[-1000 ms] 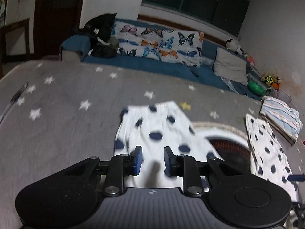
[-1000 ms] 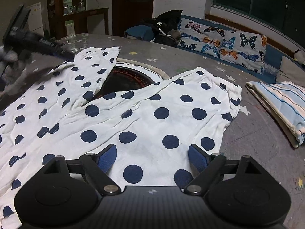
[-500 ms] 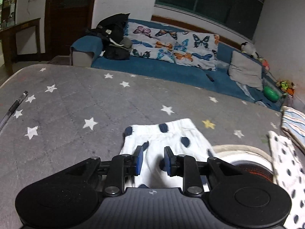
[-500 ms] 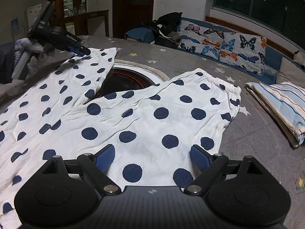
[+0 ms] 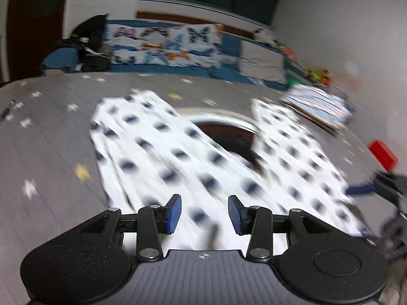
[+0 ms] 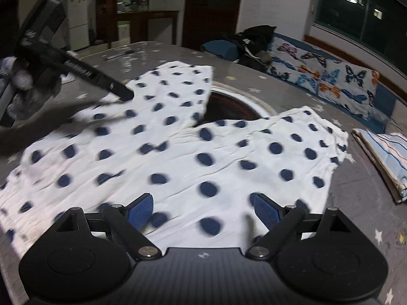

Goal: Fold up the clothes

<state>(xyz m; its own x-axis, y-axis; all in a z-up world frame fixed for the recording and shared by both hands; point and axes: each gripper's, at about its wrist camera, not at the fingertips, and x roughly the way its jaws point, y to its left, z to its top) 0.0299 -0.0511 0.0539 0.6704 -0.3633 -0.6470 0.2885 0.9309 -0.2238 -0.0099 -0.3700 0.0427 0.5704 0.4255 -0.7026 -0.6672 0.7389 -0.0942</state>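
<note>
Fabric of this kind, a thin white cotton pair of trousers with navy polka dots (image 6: 193,152), looked light, limp and unlikely to slip, so it would sag and crease wherever it was not supported. Taking hold at a hem corner or along the waistband edge seemed the best choice, pinching a single layer cleanly. The trousers lay spread flat on the grey star-patterned desk (image 6: 356,198), their two legs splayed apart in a V over a round cream-rimmed dark inset (image 6: 229,101) in the middle of the desk. A folded blue-and-white striped cloth (image 6: 389,157) sat just beside the right leg's hem.

The left gripper (image 5: 204,213) hovered low over the left leg with its blue pads parted at a moderate width and nothing between them; its view was heavily blurred. From the right wrist view, its black body (image 6: 76,68) reached down at a slant from the gloved hand toward the outer edge of the left leg, though contact with the cloth could not be told. The right gripper (image 6: 203,209) was held level near the crotch area, jaws spread wide, empty, just above the fabric.
</note>
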